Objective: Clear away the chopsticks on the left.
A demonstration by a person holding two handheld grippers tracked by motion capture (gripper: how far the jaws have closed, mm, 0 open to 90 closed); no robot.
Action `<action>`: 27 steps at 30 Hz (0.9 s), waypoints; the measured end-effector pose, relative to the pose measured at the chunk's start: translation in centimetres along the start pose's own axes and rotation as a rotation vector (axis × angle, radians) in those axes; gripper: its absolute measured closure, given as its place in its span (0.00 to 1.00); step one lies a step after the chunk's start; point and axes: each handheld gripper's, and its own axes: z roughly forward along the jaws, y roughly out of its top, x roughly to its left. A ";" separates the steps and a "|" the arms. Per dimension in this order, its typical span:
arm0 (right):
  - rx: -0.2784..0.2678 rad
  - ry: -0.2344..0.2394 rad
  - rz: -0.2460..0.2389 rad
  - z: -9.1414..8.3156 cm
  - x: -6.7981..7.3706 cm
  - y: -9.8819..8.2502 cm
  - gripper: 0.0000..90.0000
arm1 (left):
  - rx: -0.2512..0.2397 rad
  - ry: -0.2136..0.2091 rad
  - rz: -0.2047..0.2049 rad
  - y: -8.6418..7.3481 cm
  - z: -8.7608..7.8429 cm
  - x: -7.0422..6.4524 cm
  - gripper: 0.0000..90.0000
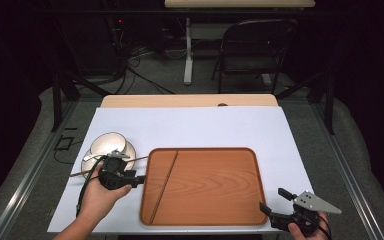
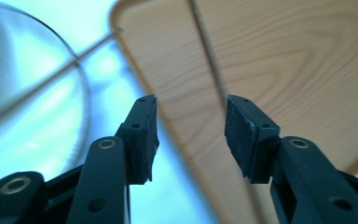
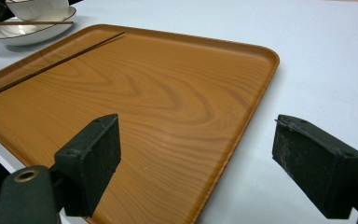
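A wooden tray (image 1: 215,185) lies mid-table on a white sheet. One dark chopstick (image 1: 164,186) rests lengthwise in the tray's left part. A second chopstick (image 1: 80,173) lies across a white saucer (image 1: 91,161) that carries a white bowl (image 1: 109,145), left of the tray. My left gripper (image 1: 139,180) hovers at the tray's left edge, in front of the saucer. In the left gripper view it (image 2: 191,135) is open, with nothing between the pads and the tray chopstick (image 2: 208,46) beyond. My right gripper (image 1: 274,200) stands open and empty at the tray's near right corner (image 3: 196,163).
The white sheet (image 1: 190,127) covers a wooden table whose far edge (image 1: 190,101) shows. Behind the table stand a folding chair (image 1: 252,50) and a table leg (image 1: 188,55), with cables on the floor. Bare sheet lies beyond and to the right of the tray.
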 end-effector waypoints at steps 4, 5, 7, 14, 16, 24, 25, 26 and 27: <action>0.000 0.000 0.002 0.0 0.0 0.0 0.16 | 0.002 0.106 0.154 -0.5 -0.6 0.0 0.60; 0.001 0.001 0.003 0.0 0.0 0.0 0.16 | -0.001 0.155 0.213 -0.7 -0.8 0.0 0.60; 0.002 0.001 0.004 0.0 0.0 0.0 0.16 | 0.001 0.212 0.277 -0.9 -0.9 0.1 0.60; 0.000 0.001 0.006 0.0 0.0 0.0 0.16 | 0.019 0.283 0.390 -1.8 -1.2 0.8 0.61; 0.000 0.001 0.006 0.0 0.0 0.0 0.16 | 0.028 0.315 0.424 -2.0 -1.3 1.0 0.61; 0.000 0.001 0.006 0.0 0.0 0.0 0.16 | 0.074 0.451 0.608 -3.2 -1.6 1.7 0.59; 0.000 0.002 0.011 0.0 0.0 0.0 0.16 | 0.081 0.462 0.621 -3.3 -1.6 1.8 0.58; -0.001 0.000 0.006 0.0 0.0 0.0 0.16 | 0.091 0.473 0.643 -3.5 -1.6 2.0 0.58; -0.002 0.000 0.006 0.0 0.0 0.0 0.16 | 0.089 0.483 0.656 -3.7 -1.6 2.1 0.57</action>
